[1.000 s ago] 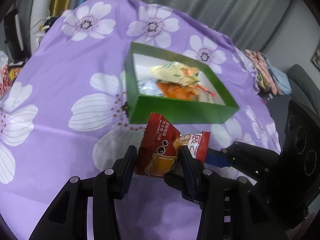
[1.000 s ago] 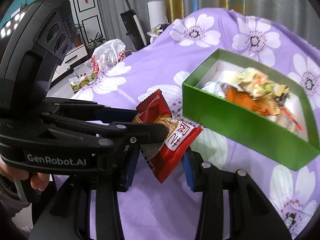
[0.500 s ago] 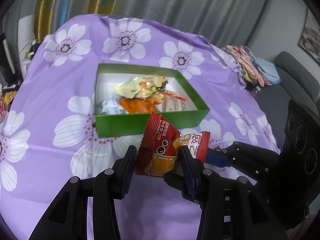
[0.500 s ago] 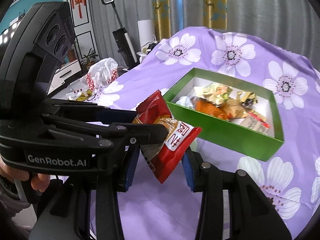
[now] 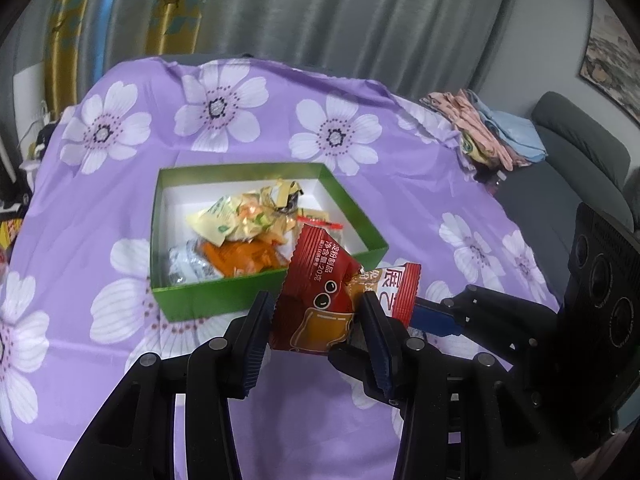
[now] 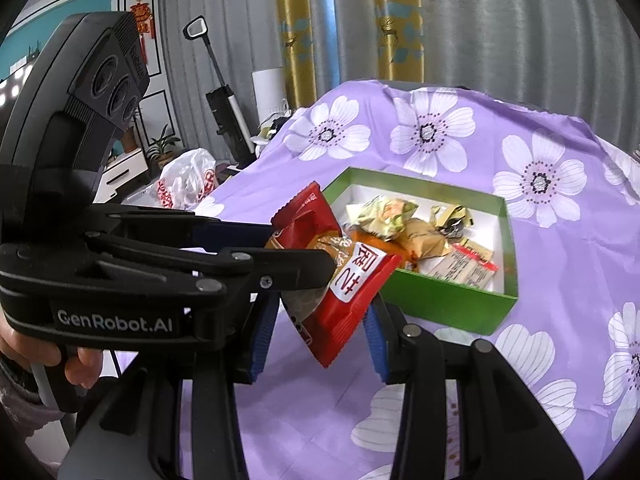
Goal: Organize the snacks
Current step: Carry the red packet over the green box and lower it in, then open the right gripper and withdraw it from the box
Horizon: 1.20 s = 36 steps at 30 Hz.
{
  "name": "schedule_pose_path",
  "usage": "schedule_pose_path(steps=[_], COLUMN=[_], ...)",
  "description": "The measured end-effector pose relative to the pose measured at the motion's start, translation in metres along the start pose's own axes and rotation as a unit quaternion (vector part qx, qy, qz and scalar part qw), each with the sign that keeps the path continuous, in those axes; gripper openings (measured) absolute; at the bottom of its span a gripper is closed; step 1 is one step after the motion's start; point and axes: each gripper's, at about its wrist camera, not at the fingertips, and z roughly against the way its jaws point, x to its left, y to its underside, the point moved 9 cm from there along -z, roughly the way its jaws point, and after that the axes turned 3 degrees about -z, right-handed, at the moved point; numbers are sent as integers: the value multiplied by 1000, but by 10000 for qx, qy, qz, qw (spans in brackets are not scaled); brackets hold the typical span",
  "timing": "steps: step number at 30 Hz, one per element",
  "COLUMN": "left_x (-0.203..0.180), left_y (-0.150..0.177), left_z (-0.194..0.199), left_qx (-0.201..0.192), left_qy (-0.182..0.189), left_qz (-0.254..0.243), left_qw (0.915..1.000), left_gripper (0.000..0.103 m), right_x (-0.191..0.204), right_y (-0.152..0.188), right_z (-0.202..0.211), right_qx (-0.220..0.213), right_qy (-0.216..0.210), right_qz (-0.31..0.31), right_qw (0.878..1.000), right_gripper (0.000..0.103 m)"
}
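Purple floral cloth (image 5: 100, 208): one green box (image 5: 224, 300); both tongs (image 5: 316, 312) (image 6: 320, 328) pinch one red packet (image 5: 320, 300).

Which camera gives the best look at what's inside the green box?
The left wrist view: it looks down into the green box, showing most wrappers. The right wrist view sees the green box lower, with the red snack packet hiding its near corner.

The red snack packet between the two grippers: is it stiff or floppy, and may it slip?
The red snack packet looks floppy: it creases between the left gripper and the right gripper. Its glossy film may be slippery. It seems light for its size, probably.
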Motion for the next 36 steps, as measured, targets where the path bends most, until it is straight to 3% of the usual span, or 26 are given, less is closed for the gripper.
schedule_pose_path(steps=[16,25,31,34,36], left_x=[25,59,71,78,82], left_y=[-52,-58,-53,-53,-54], left_z=[-38,-85,-95,-89,-83], left_qx=[-75,221,339,326,298], left_qy=[-19,-48,-248,-599,-707], left_qz=[20,387,514,437,442], left_qw=[10000,9990,9978,9967,9961], left_gripper=[45,46,47,48,56], right_x=[-34,-61,-63,-63,-66], right_y=[-40,-46,-42,-44,-45], right_z=[-37,-90,-109,-108,-105], right_qx=[-123,282,544,545,539], right_qy=[57,35,132,256,343], right_qz=[-93,-286,-253,-211,-208], right_qw=[9999,9992,9981,9980,9977], right_gripper=[42,43,46,49,55])
